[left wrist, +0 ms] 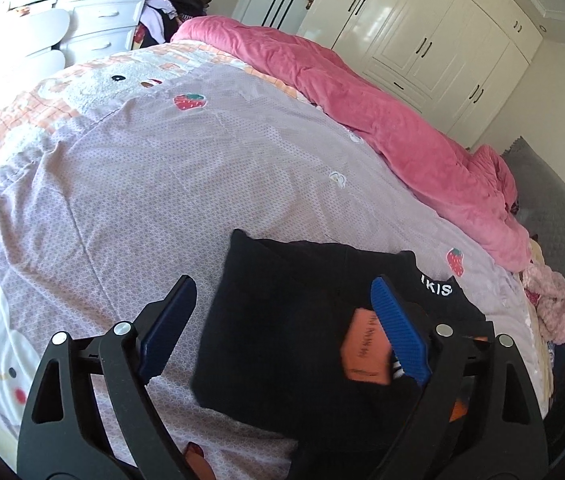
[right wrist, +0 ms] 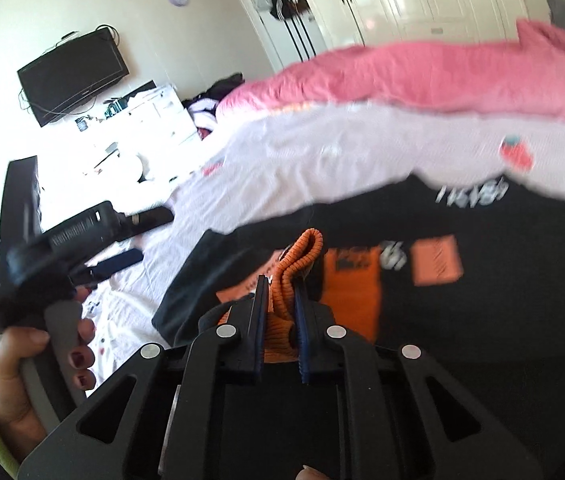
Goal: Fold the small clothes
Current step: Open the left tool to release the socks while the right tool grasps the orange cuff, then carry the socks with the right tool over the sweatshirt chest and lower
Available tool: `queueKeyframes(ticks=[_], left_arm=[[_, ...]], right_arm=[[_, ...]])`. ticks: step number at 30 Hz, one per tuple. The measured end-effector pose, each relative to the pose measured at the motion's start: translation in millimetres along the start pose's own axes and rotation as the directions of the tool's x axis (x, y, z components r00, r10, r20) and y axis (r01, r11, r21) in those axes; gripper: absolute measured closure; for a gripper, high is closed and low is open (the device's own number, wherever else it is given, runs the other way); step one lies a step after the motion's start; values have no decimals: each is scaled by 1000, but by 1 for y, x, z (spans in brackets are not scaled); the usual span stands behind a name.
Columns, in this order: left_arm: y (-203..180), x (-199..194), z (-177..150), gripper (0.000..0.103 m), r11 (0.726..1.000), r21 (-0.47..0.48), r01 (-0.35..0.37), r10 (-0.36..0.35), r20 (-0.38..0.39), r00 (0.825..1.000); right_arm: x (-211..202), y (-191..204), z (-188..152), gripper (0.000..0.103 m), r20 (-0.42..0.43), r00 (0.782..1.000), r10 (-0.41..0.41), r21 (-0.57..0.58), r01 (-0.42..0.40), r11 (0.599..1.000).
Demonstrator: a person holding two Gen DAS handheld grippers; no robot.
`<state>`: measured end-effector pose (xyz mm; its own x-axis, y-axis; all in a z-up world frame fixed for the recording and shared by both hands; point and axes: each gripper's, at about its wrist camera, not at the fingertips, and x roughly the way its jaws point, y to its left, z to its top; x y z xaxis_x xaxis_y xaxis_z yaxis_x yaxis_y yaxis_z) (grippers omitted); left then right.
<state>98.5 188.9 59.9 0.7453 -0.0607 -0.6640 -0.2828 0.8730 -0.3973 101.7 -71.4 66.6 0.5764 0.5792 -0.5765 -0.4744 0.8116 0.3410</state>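
**Soft black garment on the bed: right gripper has the orange cuff, left gripper is free**

In the left wrist view, your left gripper [left wrist: 282, 320] stands wide open and holds nothing. The black garment [left wrist: 282, 320] lies on the bed [left wrist: 142, 184], on the lilac cover with strawberries, partly folded, and it passes between and under the two blue pads. The right pad [left wrist: 398, 336] sits above the cloth near an orange label [left wrist: 366, 354]; I cannot tell if it touches. White letters [left wrist: 436, 290] show near the far edge. The pink quilt [left wrist: 382, 120] is bunched along the far side of the bed, well apart from the garment.

In the right wrist view, which is blurred, your right gripper [right wrist: 280, 292] is closed almost fully on an orange ribbed cuff [right wrist: 302, 264], and the cuff stands up in a loop between the pads. The garment [right wrist: 502, 280] spreads behind it with orange patches [right wrist: 436, 260]. At the left you see your left hand [right wrist: 30, 356] with the other gripper over the bed.

About handling, I judge the garment light, soft and without any stiffness: it will sag and drag where you do not support it, and the bed under it gives way. The ribbed cuff is thick and elastic, so it seems a good place for a grip, but it can stretch. For the left gripper, a hem or doubled edge is better than one flat layer, which the pads may not catch.
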Motion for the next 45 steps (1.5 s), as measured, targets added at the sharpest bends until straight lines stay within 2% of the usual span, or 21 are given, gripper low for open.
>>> queueKeyframes(ticks=[6,14,23,27,32,35,40,45], left_arm=[[-4,1,-1,21,1000,5,2,-2,-3,1000],[-6,5,-2,21,1000,11,-4,4,-12,1000],[-10,11,-4,21,999,31,-13,14,-25,1000],[-12,14,-6,21,999,30,-12,13,-31,999],[-16,16,-8,21,999,34,-6,7,-36,999],[-21,18,-10,21,999,45,-7,9,-46,999],[-22,19,-11,21,999,45,-8,11,-49,999],[-23,21,-13,21,999,47,-11,13,-54,998]], right_arm=[[-31,-34,19,92,53,993,-110,-53,113,992],[-54,-90,16,96,70,972,-223,-21,224,974],[-65,-114,7,96,96,963,-252,10,252,968],[-70,-122,4,96,102,948,-303,-1,305,952],[-70,-146,-1,96,80,931,-356,31,354,935],[-59,-158,-9,96,40,910,-414,15,413,910],[-53,-177,-19,95,-31,910,-414,90,415,905],[-64,-188,-17,85,-20,914,-406,151,404,902]])
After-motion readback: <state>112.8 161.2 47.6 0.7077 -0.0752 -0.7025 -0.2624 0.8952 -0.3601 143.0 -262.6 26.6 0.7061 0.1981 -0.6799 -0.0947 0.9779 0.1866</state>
